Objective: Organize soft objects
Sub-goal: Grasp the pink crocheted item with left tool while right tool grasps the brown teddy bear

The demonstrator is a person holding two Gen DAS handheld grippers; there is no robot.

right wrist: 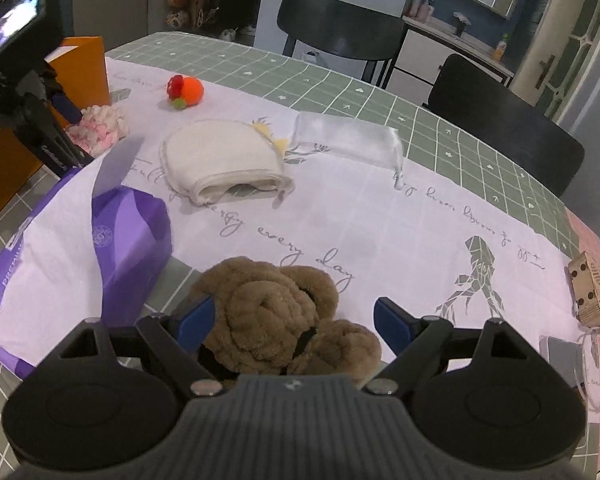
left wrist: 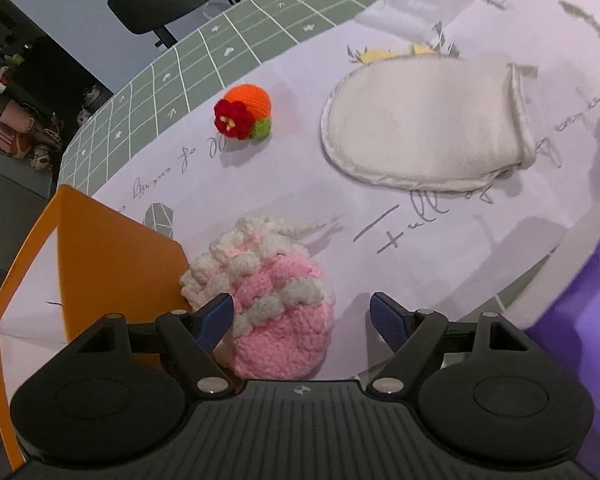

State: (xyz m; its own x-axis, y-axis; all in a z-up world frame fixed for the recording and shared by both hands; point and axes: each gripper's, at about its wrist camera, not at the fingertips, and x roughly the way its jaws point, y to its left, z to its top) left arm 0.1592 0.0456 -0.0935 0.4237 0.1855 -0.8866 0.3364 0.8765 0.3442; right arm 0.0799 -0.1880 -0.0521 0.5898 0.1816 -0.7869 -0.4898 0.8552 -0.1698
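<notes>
My left gripper [left wrist: 302,314] is open, its blue fingers on either side of a pink and white crocheted pouch [left wrist: 276,300] that lies on the white cloth beside an orange box [left wrist: 112,264]. An orange crocheted ball with a red flower [left wrist: 244,110] and a cream mitt [left wrist: 424,128] lie further off. My right gripper [right wrist: 294,320] is open around a brown plush knot [right wrist: 284,312] on the table. In the right wrist view the mitt [right wrist: 220,156], the ball [right wrist: 188,88], the pouch [right wrist: 100,128] and the left gripper [right wrist: 66,106] show at the far left.
A purple tissue pack [right wrist: 84,240] lies left of the brown plush. A clear bag [right wrist: 348,138] lies behind the mitt. A small wooden block [right wrist: 592,288] sits at the right edge. Black chairs [right wrist: 340,36] stand behind the green checked table [right wrist: 380,92].
</notes>
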